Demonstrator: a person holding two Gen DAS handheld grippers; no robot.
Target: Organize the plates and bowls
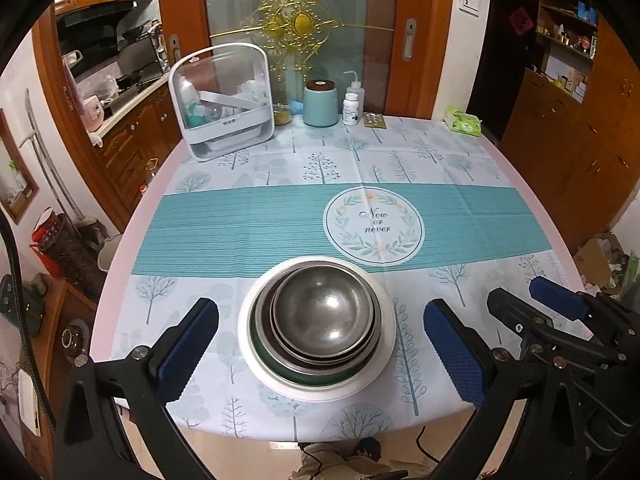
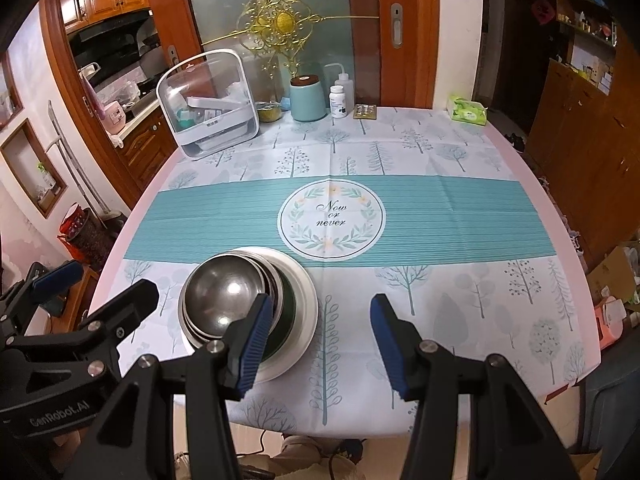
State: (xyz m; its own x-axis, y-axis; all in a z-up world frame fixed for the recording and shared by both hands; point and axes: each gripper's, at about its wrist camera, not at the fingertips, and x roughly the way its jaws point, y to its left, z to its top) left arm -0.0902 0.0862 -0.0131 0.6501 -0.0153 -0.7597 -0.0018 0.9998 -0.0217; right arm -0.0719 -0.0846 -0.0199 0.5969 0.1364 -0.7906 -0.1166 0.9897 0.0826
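Tablecloth (image 2: 440, 208) medallion reads "Now or never"; left gripper (image 2: 94, 280) reads "GenRobot.AI".

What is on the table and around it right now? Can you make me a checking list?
Surface: round table under a tree-print tablecloth.
Job's things: steel bowls nested on a white plate, near the front edge.
Clutter: clear storage box, teal canister, pill bottle, tissue pack, all at the far edge.
Grippers: left gripper open, astride the stack; right gripper open, empty.
Cables: a dark cord on the floor below.
Surroundings: wooden cabinets, glass door.
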